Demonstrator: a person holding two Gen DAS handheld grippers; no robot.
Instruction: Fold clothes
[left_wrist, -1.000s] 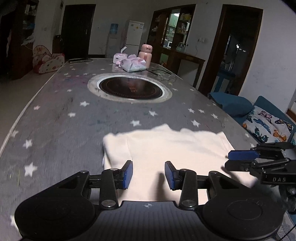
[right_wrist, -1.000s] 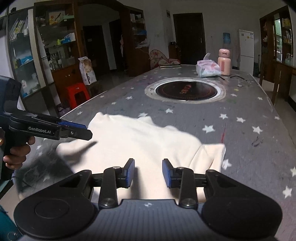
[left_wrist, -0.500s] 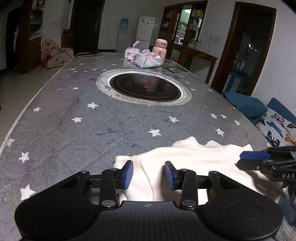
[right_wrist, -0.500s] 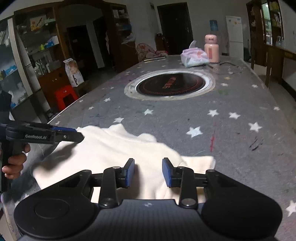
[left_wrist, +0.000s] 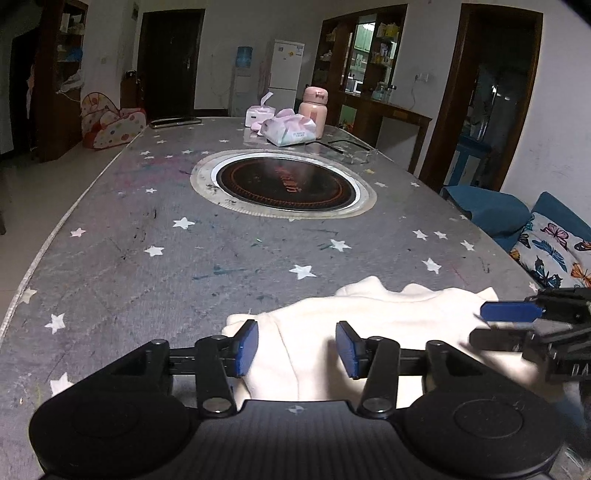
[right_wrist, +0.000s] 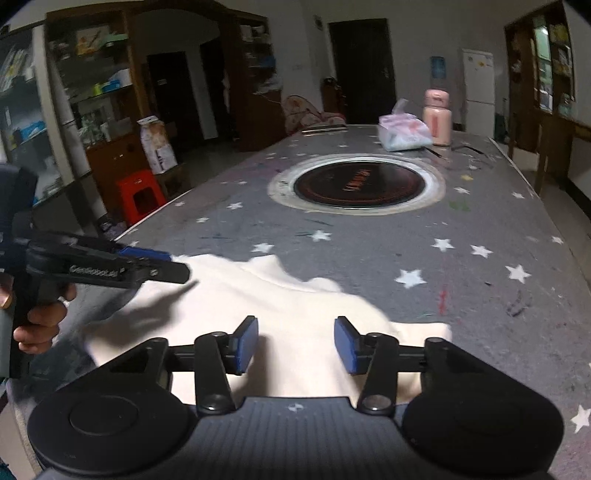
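Left tool (left_wrist: 296, 347) over garment's (left_wrist: 388, 317) hidden edge

Dim indoor light, strong fisheye bending at edges, slight motion blur throughout.

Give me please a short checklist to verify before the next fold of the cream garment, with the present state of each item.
1. Left gripper open: ok, its pads stand wide apart over the cloth.
2. Right gripper open: ok, same wide gap.
3. Nothing held: ok, no cloth sits between either pair of pads.
4. Cream garment lying flat: not ok, its far edge is wavy and bunched.
5. Free table beyond the garment: ok, bare starred cover up to the round cooktop.
6. Near hem of the garment: cannot tell, the gripper bodies hide it in both views.
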